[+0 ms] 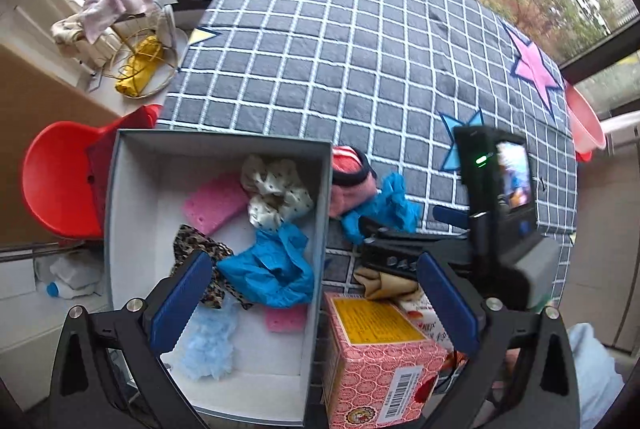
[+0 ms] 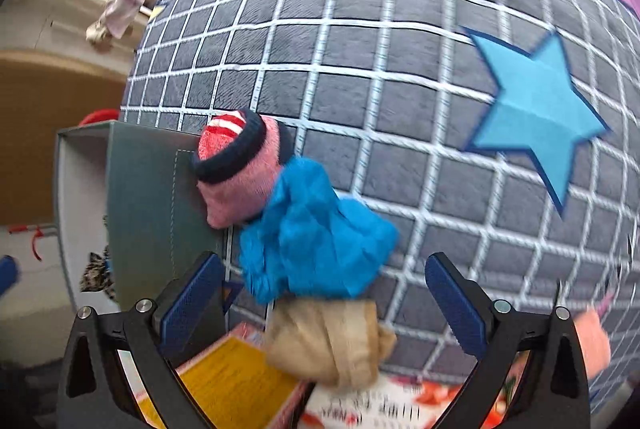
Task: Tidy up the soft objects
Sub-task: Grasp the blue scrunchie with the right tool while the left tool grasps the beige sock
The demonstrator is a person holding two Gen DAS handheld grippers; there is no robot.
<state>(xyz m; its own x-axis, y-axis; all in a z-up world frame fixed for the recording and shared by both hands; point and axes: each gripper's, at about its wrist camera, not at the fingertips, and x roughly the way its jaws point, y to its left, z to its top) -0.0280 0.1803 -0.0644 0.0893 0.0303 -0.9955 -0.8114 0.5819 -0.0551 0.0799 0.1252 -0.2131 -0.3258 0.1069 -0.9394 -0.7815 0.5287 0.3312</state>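
Observation:
An open grey box (image 1: 116, 229) holds a pink sponge (image 1: 214, 203), a dotted scrunchie (image 1: 276, 197), a crumpled blue cloth (image 1: 268, 269), a leopard-print cloth (image 1: 196, 245) and a pale blue fluffy piece (image 1: 208, 341). My left gripper (image 1: 316, 303) hangs open over the box's near right corner, holding nothing. Outside the box wall (image 2: 152, 189) lie a rolled pink sock (image 2: 240, 169), another blue crumpled cloth (image 2: 316, 229) and a beige rolled stocking (image 2: 336, 341). My right gripper (image 2: 324, 305) is open, its fingers either side of the stocking and blue cloth without touching them.
The table wears a grey checked cloth (image 1: 340, 49) with star patches. A pink carton with a yellow label (image 1: 372, 349) stands against the box. A red chair (image 1: 56, 181) and a wire basket of cloths (image 1: 140, 69) are at the left, a pink basin (image 1: 584, 125) at the right.

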